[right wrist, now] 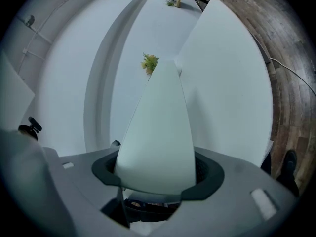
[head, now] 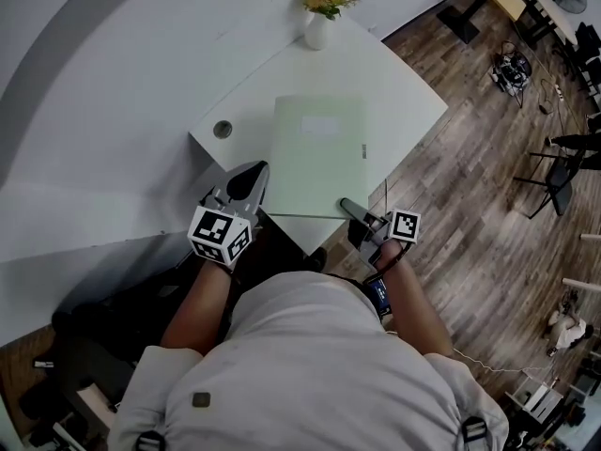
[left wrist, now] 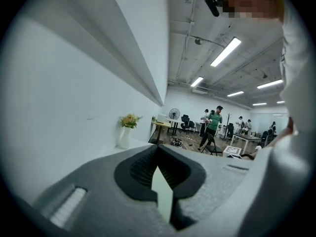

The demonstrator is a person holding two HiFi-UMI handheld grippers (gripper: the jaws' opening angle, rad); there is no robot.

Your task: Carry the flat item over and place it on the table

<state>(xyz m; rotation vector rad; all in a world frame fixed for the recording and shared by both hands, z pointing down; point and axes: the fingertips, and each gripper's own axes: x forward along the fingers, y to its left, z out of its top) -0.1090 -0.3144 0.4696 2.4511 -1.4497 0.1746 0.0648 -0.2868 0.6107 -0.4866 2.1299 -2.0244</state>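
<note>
The pale green board [head: 317, 153] is over the white counter [head: 399, 87], its near corners clamped in the left gripper [head: 252, 184] and right gripper [head: 353, 210], so only lowering it flat and letting go seem to remain.

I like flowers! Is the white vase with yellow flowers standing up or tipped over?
Upright: the white vase with yellow flowers stands on the white table, at its far corner, blooms on top.
</note>
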